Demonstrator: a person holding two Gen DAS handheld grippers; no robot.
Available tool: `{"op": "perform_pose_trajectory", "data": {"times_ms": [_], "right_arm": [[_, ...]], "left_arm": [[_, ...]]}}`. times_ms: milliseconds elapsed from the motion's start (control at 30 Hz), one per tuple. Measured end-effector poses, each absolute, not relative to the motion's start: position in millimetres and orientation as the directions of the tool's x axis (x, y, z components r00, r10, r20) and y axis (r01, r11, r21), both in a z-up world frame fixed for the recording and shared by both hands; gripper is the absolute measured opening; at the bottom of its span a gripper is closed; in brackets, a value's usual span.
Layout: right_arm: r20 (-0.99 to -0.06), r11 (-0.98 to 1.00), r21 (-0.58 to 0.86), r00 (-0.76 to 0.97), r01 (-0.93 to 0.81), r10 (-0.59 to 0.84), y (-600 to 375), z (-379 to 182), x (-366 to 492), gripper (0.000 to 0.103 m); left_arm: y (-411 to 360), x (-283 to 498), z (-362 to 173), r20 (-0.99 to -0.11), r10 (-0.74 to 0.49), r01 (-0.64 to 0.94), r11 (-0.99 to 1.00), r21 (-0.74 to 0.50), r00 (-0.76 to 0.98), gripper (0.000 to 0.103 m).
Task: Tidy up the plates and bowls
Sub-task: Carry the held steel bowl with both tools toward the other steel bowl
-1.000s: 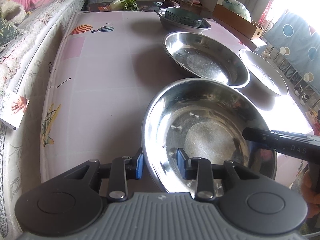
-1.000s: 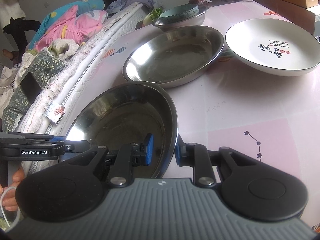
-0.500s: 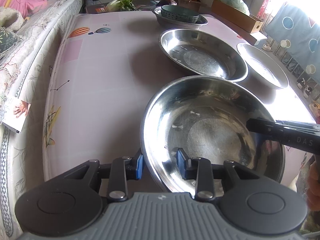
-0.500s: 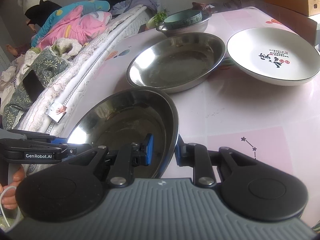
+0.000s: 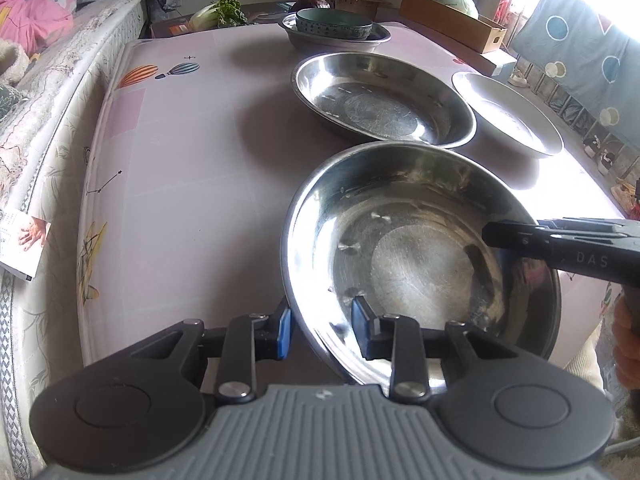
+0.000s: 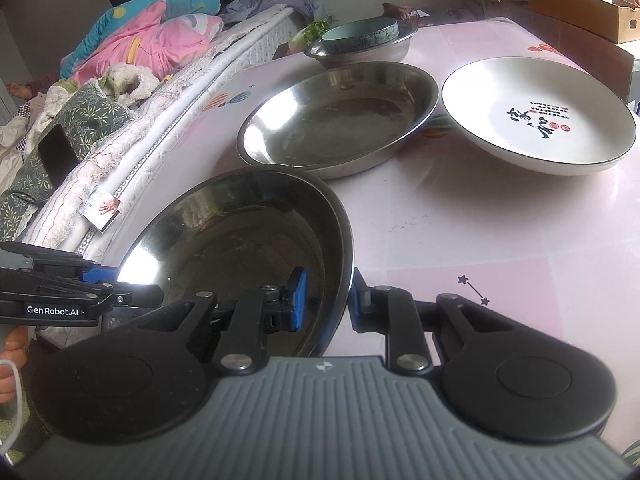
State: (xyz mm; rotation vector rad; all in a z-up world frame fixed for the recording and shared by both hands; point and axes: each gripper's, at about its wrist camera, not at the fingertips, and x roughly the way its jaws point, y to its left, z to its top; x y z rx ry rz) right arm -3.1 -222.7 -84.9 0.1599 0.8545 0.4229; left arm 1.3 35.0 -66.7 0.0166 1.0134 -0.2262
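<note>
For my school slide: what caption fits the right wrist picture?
Both grippers hold a steel pan by its rim above a pink table.

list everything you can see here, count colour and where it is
steel pan, near: 1, silver, front of table, rim gripped on both sides
steel pan, middle: 1, silver, on table just behind the near one
white plate: 1, white with dark lettering, right of middle pan
steel basin: 1, silver, far end of table
teal bowl: 1, teal, inside the basin
table: 1, pink patterned cover
cardboard box: 1, brown, beyond the far right corner
leafy greens: 1 bunch, green, past the far edge
bedding: heap, pink and blue, beside the table
left hand-held gripper: black, blue pads, shut on near pan's rim
right hand-held gripper: same, shut on the opposite rim
</note>
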Motion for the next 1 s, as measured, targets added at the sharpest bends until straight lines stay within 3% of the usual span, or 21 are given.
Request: {"op": "perform_pose_trajectory", "data": {"times_ms": [267,1000], "right_arm": [[-0.693,0.905,0.277,0.585,-0.323,0.421,-224.0,-86.7,-5.9,0.02],[-0.691,0.917,0.182,0.618,-0.356,0.376,-213.9,-78.6,-16.6,0.02]], "left_arm": [[27.8,2.9,-68.3,-0.842,-0.142,0.243,0.97,-0.012,0.521,0.031],[27.9,0.5,-65.7,-0.838,-0.13,0.219,0.976,-0.013,0.53,0.028]]}}
